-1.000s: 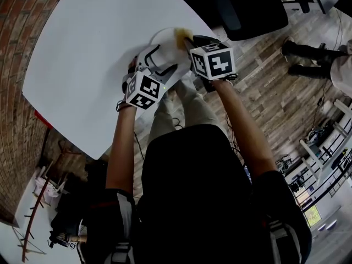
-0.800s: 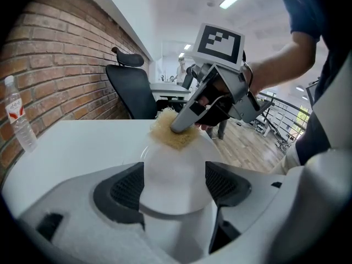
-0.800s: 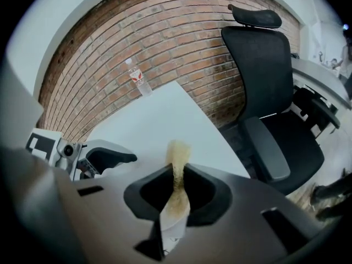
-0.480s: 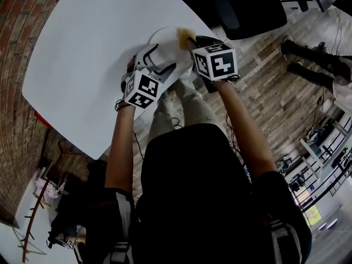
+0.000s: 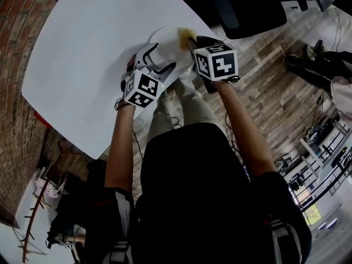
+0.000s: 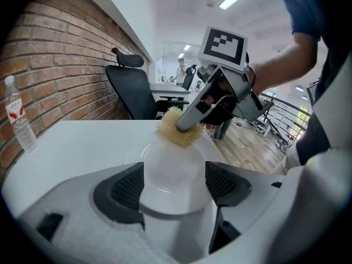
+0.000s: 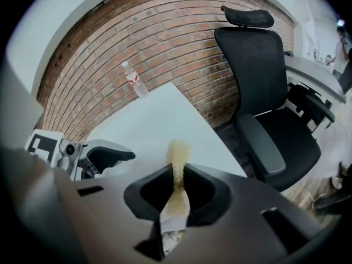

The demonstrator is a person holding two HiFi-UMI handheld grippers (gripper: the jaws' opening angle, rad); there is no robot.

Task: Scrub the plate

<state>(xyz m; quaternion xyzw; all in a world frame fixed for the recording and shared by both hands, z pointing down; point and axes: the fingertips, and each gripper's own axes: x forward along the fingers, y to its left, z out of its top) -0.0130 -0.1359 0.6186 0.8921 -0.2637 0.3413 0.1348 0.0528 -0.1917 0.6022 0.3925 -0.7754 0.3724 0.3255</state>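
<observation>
A white plate lies near the white table's right edge. My left gripper is shut on the plate, its near rim held between the two dark pads. A yellow-brown scrub sponge rests on the plate's far part. My right gripper is shut on the sponge, which sticks out past its jaws. In the head view the sponge shows just ahead of the right gripper's marker cube.
A clear water bottle with a red label stands at the table's far corner by the brick wall. A black office chair sits beyond the table's edge. Another person's legs are on the wood floor at the right.
The sponge and right gripper have shifted slightly on the plate. My left gripper keeps its hold. The person's legs at the right have moved.
</observation>
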